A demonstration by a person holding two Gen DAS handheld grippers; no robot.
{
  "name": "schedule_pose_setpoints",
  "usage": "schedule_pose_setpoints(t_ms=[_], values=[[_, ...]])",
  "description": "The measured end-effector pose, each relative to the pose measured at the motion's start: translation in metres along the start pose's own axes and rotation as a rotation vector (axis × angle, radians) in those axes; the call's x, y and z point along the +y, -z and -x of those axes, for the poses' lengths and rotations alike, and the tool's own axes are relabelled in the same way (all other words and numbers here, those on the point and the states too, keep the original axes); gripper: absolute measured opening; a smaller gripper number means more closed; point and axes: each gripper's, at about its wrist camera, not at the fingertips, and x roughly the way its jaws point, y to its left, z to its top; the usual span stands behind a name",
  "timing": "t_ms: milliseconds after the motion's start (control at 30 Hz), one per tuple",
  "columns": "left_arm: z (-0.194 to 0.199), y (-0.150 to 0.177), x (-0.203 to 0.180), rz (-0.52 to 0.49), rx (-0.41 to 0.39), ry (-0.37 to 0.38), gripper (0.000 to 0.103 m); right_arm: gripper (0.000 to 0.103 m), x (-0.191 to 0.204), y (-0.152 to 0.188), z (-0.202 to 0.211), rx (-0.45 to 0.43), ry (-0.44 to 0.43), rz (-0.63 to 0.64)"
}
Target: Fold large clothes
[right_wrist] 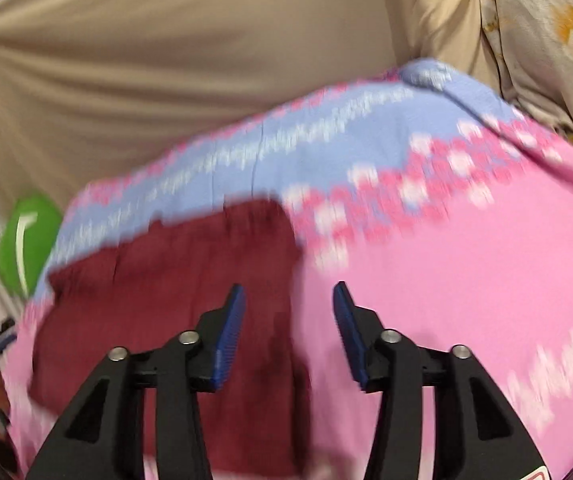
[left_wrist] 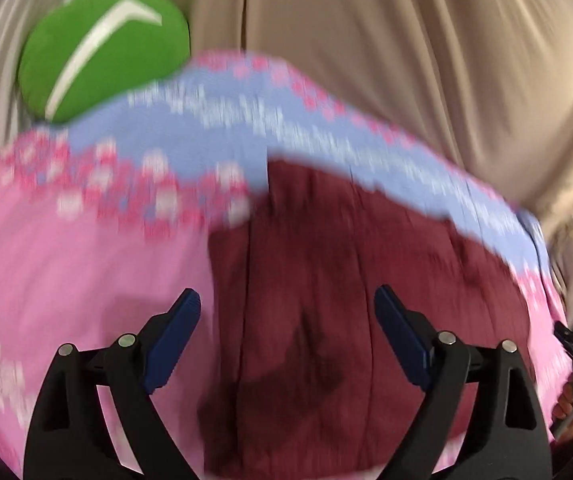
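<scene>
In the left wrist view, a green round cushion [left_wrist: 102, 52] with a white curved stripe sits at the upper left on the beige sheet [left_wrist: 406, 40], its lower edge touching or hidden by the pink patterned cloth [left_wrist: 66, 260]. That cloth, pink with a blue band and white and red marks, spreads across the bed. On its middle lies the maroon garment [left_wrist: 326, 280], creased and with darker patches. The left gripper [left_wrist: 286, 308] hangs over the garment, jaws wide apart and holding nothing. At the far right edge the other hand and part of its tool show, blurred.

In the right wrist view, the cushion [right_wrist: 26, 244] is at the left, the maroon garment [right_wrist: 166, 280] left of centre, and the pink cloth [right_wrist: 466, 280] to the right. The right gripper [right_wrist: 289, 300] has its jaws moderately apart and empty, over the garment's right edge. A flowered fabric [right_wrist: 546, 40] lies at the upper right.
</scene>
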Motion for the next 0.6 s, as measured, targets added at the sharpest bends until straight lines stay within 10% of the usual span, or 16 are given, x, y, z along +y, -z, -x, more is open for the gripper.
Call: schedule_pose_setpoints(t_ms=[167, 267, 333, 400, 600], values=[[-0.007, 0.057, 0.016, 0.076, 0.139, 0.001, 0.084, 0.056, -0.006, 0.058, 0.004, 0.126, -0.061, -0.003], [-0.012, 0.07, 0.019, 0.111, 0.166, 0.01, 0.054, 0.058, 0.004, 0.07, -0.013, 0.198, -0.118, -0.006], [-0.009, 0.071, 0.017, 0.104, 0.159, 0.006, 0.015, 0.031, 0.013, 0.073, -0.018, 0.207, -0.097, 0.016], [0.007, 0.07, 0.015, 0.104, 0.138, 0.032, 0.006, 0.009, 0.02, 0.071, -0.007, 0.175, -0.1, 0.049], [0.031, 0.09, 0.017, 0.07, 0.191, -0.004, 0.003, 0.004, 0.004, 0.077, 0.041, 0.125, -0.156, 0.018]])
